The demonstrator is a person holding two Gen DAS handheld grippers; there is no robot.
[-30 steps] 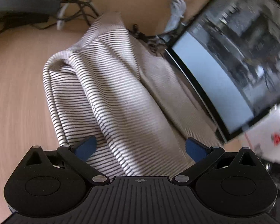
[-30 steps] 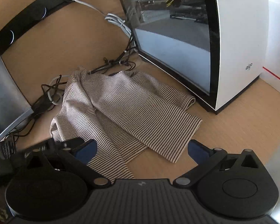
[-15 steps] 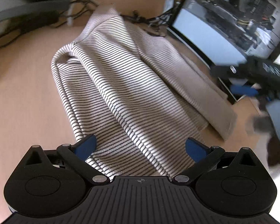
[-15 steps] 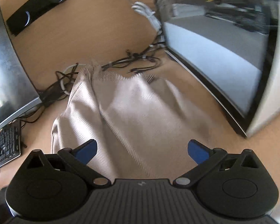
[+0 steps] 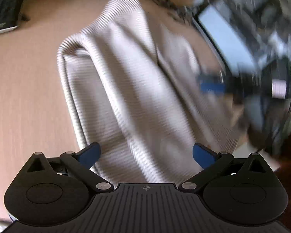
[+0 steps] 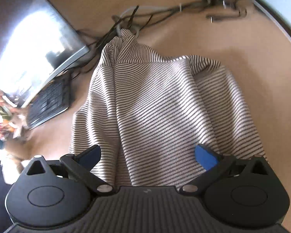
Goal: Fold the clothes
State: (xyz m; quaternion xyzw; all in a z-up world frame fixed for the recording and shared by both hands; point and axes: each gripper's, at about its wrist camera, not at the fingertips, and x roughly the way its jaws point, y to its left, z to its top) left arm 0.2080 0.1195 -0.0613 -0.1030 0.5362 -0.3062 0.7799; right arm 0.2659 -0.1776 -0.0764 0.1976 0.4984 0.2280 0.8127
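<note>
A striped beige-and-dark garment (image 5: 137, 89) lies partly folded on the wooden desk (image 5: 25, 89); it also shows in the right wrist view (image 6: 161, 104). My left gripper (image 5: 146, 154) is open, its blue fingertips apart just above the garment's near edge. My right gripper (image 6: 147, 155) is open too, over the garment's near part. In the blurred left wrist view the right gripper (image 5: 213, 86) reaches in from the right over the cloth.
A glass-sided computer case (image 5: 248, 25) stands right of the garment. Tangled cables (image 6: 164, 13) lie behind it. A monitor (image 6: 31, 44) and a keyboard (image 6: 48, 101) are to the left.
My right gripper has swung left and come in low over the garment. My left gripper has pulled back slightly, and the right gripper has come further into its view.
</note>
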